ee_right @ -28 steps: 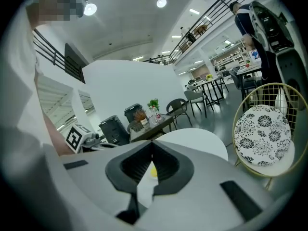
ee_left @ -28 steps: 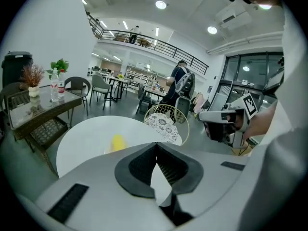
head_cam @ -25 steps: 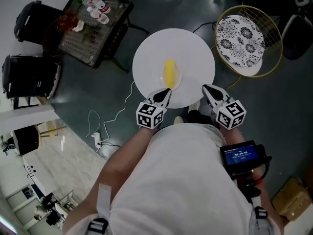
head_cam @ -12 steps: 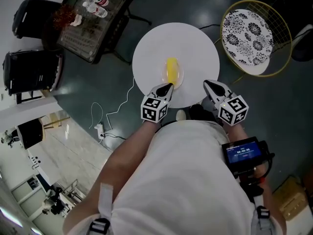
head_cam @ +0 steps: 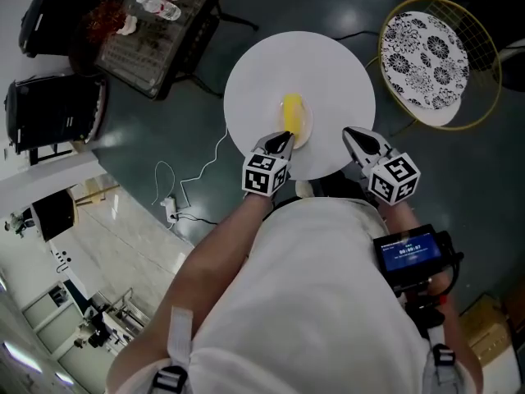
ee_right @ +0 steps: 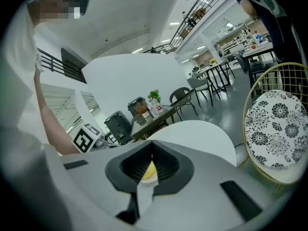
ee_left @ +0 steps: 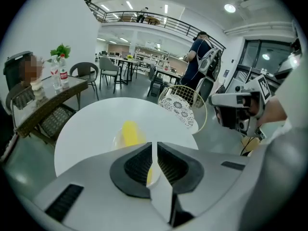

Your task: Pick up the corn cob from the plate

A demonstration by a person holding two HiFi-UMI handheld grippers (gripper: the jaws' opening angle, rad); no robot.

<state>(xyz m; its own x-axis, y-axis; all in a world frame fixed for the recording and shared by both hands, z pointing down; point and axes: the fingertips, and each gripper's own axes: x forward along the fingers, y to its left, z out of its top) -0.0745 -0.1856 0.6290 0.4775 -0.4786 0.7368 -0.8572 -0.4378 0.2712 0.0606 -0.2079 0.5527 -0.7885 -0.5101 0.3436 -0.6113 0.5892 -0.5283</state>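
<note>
A yellow corn cob (head_cam: 292,113) lies on a small pale plate (head_cam: 308,130) on the round white table (head_cam: 336,64). My left gripper (head_cam: 285,139) is shut and empty, its tip just short of the plate's near rim. In the left gripper view the corn cob (ee_left: 129,132) sits just beyond the closed left gripper (ee_left: 154,146). My right gripper (head_cam: 351,133) hovers over the table's near right edge, jaws together and holding nothing. In the right gripper view a sliver of corn cob (ee_right: 149,170) shows through the gap behind the shut right gripper (ee_right: 151,143).
A gold wire chair with a floral cushion (head_cam: 431,56) stands right of the table. A dark side table with bottles and a plant (head_cam: 156,31) is at the upper left, beside black seats (head_cam: 49,121). A cable and power strip (head_cam: 168,212) lie on the floor.
Both grippers have moved forward and down toward the table. The left tip now sits close to the plate's near rim. Both sets of jaws stay shut.
</note>
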